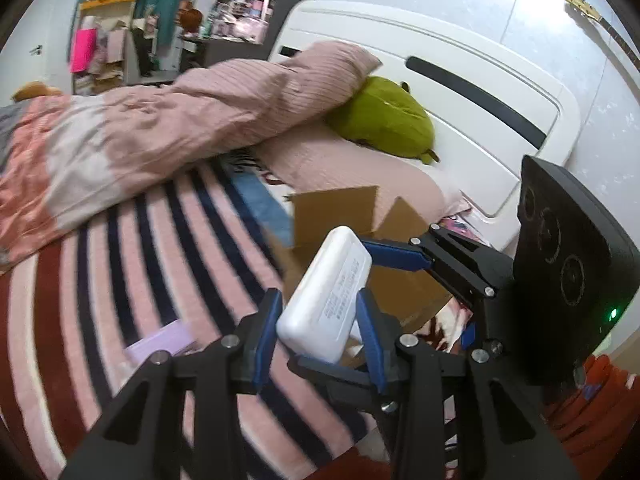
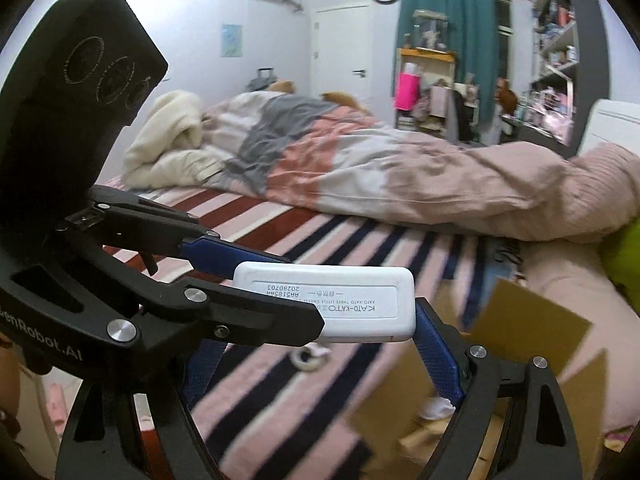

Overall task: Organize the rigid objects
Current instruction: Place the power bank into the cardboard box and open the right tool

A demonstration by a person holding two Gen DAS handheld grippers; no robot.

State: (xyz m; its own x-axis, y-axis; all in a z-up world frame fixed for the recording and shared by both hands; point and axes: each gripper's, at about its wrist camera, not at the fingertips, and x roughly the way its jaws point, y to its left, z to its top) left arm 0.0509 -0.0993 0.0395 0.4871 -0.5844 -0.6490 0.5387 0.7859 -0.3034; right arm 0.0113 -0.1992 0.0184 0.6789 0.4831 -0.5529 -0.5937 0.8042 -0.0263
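Left gripper pinches the white case by its near end, held in the air just short of the cardboard box. Right gripper hangs spread beside the box, one finger close to the case's far end, possibly touching; blur hides it. A bump there could twist the case loose onto the striped blanket. The box's raised flap stands in the way. A purple item lies well left of the box.
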